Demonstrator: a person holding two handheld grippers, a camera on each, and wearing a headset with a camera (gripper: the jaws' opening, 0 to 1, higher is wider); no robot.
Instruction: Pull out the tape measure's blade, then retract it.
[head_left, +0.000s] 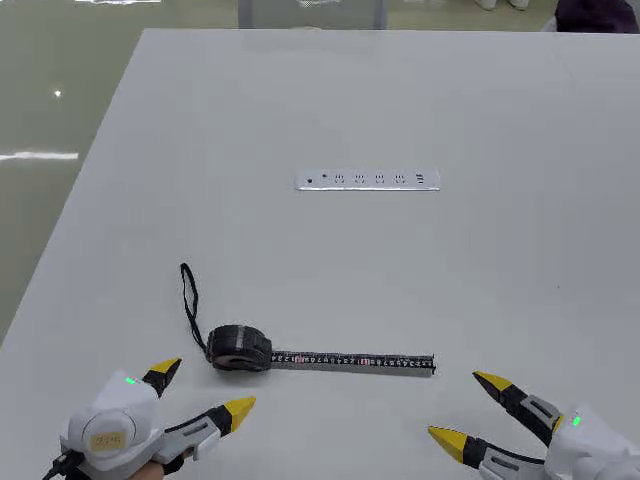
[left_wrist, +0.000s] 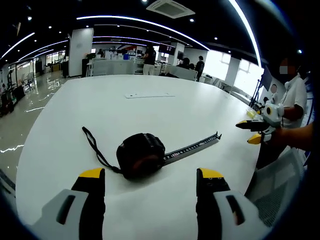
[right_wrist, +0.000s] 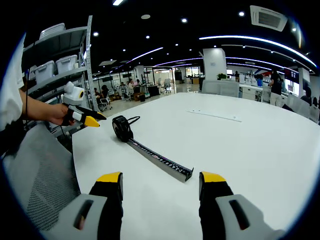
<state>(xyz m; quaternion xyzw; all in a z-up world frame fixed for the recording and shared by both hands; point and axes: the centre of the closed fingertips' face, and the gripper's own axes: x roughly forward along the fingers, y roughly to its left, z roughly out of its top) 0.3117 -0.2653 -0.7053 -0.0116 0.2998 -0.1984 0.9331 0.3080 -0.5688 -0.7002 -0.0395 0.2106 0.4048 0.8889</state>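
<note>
Tape measure (head_left: 239, 348) on tabletop (head_left: 420, 270), blade (head_left: 355, 362) extended flat; left claw (head_left: 207, 385) wide beside case, right claw (head_left: 462, 407) wide near blade tip, both empty, probably lined up to retract

Left claw (head_left: 204, 385) and right claw (head_left: 458, 405) both hover, jaws spread, holding nothing.

Open-plan office: desks (left_wrist: 116, 66), strip lights (left_wrist: 135, 20).
</note>
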